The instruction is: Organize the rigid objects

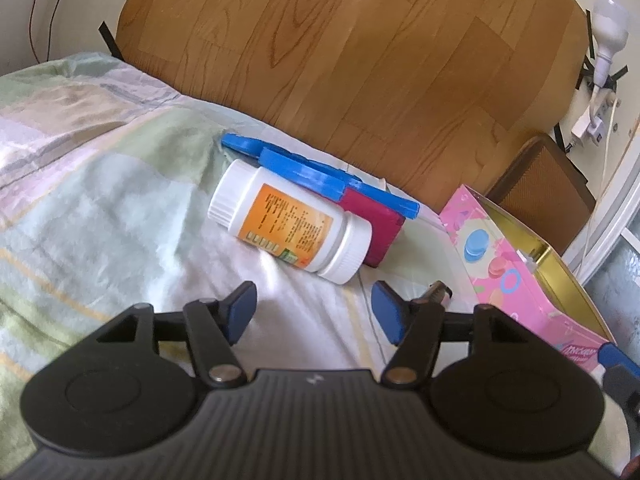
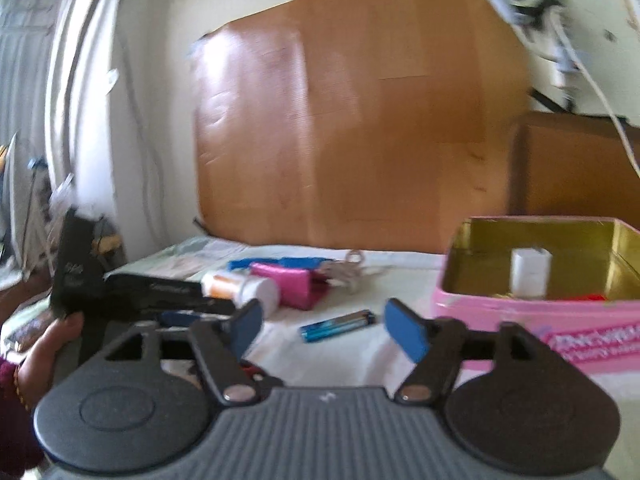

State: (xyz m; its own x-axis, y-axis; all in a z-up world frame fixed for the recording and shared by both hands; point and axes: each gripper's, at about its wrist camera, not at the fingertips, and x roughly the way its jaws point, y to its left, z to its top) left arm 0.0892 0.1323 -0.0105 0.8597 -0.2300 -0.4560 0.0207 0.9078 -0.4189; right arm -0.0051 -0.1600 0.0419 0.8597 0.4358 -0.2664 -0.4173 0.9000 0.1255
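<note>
While both pairs of jaws stand open with nothing between them, the next pick is judged to turn on which loose item lies nearest which gripper. The white pill bottle (image 1: 290, 222) is seen lying on its side on the bed sheet (image 1: 120, 208), straight ahead of the left gripper (image 1: 314, 310), its long axis running diagonally from cap at upper left to base at lower right, so crosswise to the jaw line only in part. It is touched at the rear by a magenta box (image 1: 376, 222) and a blue plastic piece (image 1: 304, 168). An AA battery (image 2: 338, 326) is seen just ahead of the right gripper (image 2: 324, 330), between its open jaws in the view, long axis nearly across them. The pink tin (image 2: 540, 316) stands open to the right, a white block (image 2: 530, 272) already inside. The battery is judged the right gripper's job, the bottle the left's; a wrist roll is probably needed for the bottle.
</note>
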